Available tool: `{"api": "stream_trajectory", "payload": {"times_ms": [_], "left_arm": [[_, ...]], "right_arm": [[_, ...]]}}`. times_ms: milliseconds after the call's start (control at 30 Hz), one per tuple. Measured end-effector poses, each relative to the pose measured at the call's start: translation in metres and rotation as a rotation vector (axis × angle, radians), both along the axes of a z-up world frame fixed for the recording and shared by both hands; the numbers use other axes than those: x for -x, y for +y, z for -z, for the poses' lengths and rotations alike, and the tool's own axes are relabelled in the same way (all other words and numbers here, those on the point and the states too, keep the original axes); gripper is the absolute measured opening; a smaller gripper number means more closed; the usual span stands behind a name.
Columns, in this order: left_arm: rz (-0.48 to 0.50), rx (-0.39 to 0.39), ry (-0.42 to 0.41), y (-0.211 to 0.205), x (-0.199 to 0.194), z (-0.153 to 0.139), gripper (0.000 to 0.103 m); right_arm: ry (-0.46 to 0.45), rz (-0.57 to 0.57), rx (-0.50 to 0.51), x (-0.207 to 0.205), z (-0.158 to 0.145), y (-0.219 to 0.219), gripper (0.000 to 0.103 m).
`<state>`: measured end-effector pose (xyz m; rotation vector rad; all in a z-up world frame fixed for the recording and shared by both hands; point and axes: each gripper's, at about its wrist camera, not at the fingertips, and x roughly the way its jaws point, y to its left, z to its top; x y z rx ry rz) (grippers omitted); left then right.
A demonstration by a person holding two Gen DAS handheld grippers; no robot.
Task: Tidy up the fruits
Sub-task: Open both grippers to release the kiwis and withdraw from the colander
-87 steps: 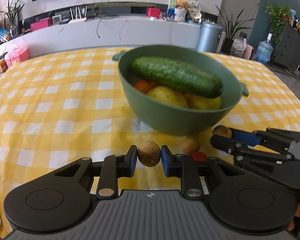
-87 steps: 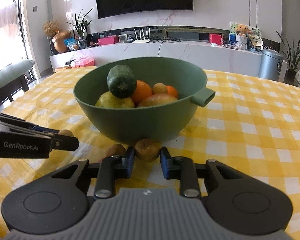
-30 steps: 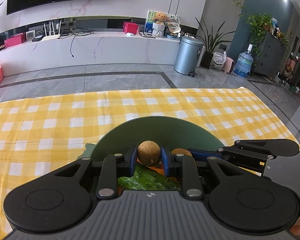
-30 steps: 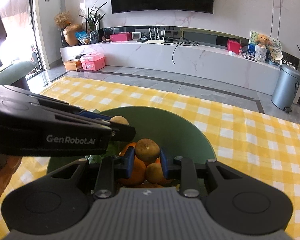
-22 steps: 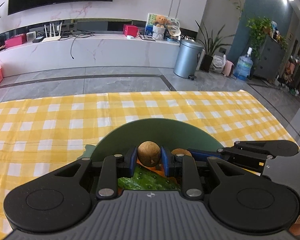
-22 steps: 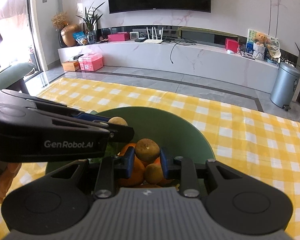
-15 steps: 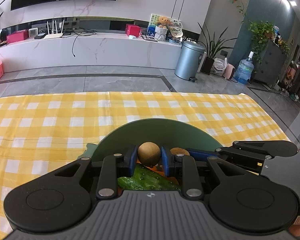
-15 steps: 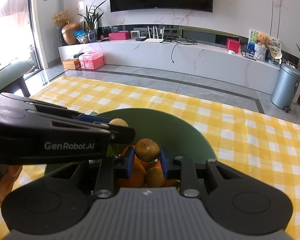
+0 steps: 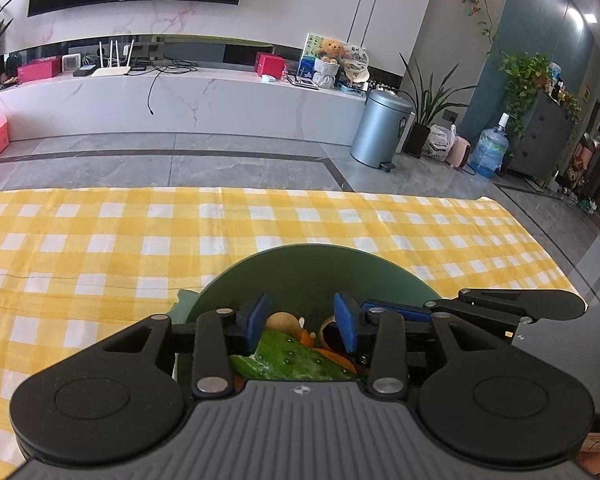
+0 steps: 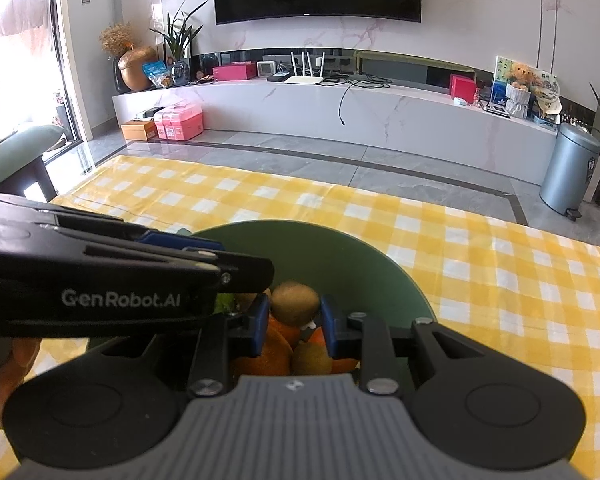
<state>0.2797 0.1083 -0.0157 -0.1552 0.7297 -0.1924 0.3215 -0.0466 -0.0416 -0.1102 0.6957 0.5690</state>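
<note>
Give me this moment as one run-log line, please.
left gripper: jaws opening, nothing held, over green bowl | right gripper: shut on brown fruit, over bowl

The surface [image 9: 100, 240] wears a yellow-and-white checked cloth [image 10: 500, 280] that runs to its far edge, with grey floor tiles beyond. One thing stands directly on it — a green bowl [image 9: 312, 264], at the near side, its rim toward the right half. A faint crease crosses the cloth on the left.
</note>
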Motion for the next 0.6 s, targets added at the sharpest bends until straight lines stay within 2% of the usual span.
{"api": "stream_trajectory", "payload": {"times_ms": [233, 400, 600], "left_arm": [[0.007, -0.008, -0.019, -0.002, 0.004, -0.005, 0.048], [0.029, -0.036, -0.076, -0.009, 0.018, -0.022, 0.048], [0.072, -0.068, -0.147, -0.022, 0.045, -0.042, 0.049]], "right_arm": [[-0.024, 0.014, 0.005, 0.004, -0.002, -0.001, 0.035], [-0.074, 0.037, -0.003, 0.017, -0.012, -0.008, 0.042], [-0.153, 0.092, -0.028, 0.048, -0.025, -0.024, 0.044]]}}
